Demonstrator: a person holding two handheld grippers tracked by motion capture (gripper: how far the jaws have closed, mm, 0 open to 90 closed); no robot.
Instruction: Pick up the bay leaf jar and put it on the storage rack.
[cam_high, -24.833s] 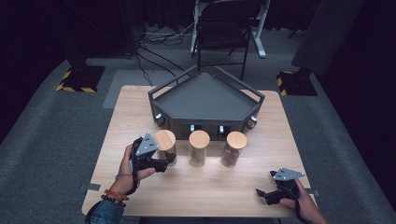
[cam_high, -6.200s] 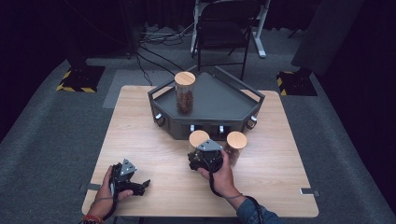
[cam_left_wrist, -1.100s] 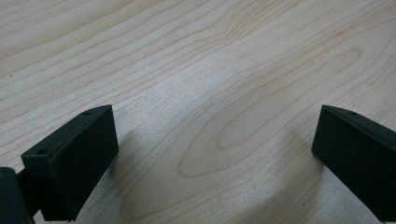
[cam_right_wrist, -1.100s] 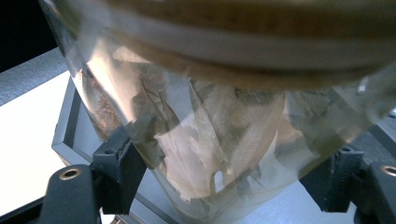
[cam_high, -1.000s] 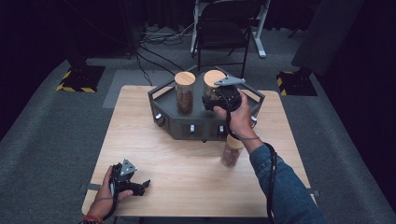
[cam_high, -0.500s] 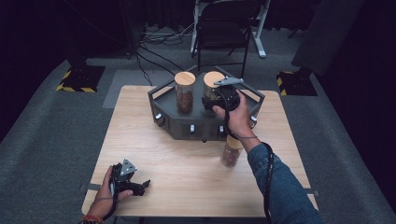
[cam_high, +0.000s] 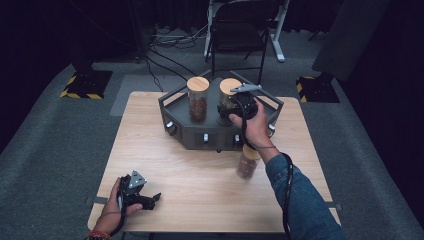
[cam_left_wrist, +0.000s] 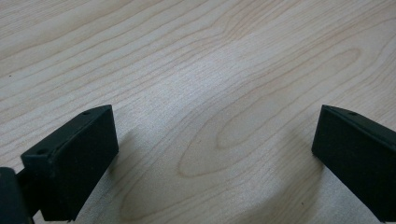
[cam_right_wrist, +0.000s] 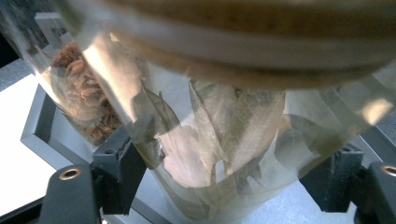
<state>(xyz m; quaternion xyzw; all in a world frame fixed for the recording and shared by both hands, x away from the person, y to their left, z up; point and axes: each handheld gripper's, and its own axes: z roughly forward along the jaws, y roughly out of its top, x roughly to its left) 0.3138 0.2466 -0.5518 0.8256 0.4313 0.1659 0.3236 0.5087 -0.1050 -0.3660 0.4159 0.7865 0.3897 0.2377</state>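
Right tongs: I had my right tongs (cam_high: 231, 111) clamped on the jar of leaves (cam_high: 229, 100); in the right gripper view the two black jaws pressed on either side of the glass (cam_right_wrist: 219, 154), just below its cork lid.
Jar of leaves: it stood upright over the dark tray (cam_high: 172, 102), in the right half of it, with pale dried leaves showing through the glass. I could not tell whether its base touched the tray floor.
Right hand: my right hand (cam_high: 257, 127) reached across the front wall of the tray, the denim sleeve (cam_high: 300, 200) trailing back toward the near edge of the counter (cam_high: 150, 140).
Jar of brown bits: a second jar (cam_high: 198, 99) stood upright in the tray just beside the held one, on its left in the high view, holding reddish-brown pieces (cam_right_wrist: 77, 93) under a cork lid.
Third jar: another cork-lidded jar (cam_high: 247, 162) stood on the counter in front of the tray, partly hidden by my forearm.
Left tongs: my left tongs (cam_high: 150, 199) rested low at the near left corner of the counter, jaws wide apart with nothing but bare wood (cam_left_wrist: 210, 93) between them.
Left hand: my left hand (cam_high: 112, 210) gripped the body of that tool, well apart from the tray and the jars.
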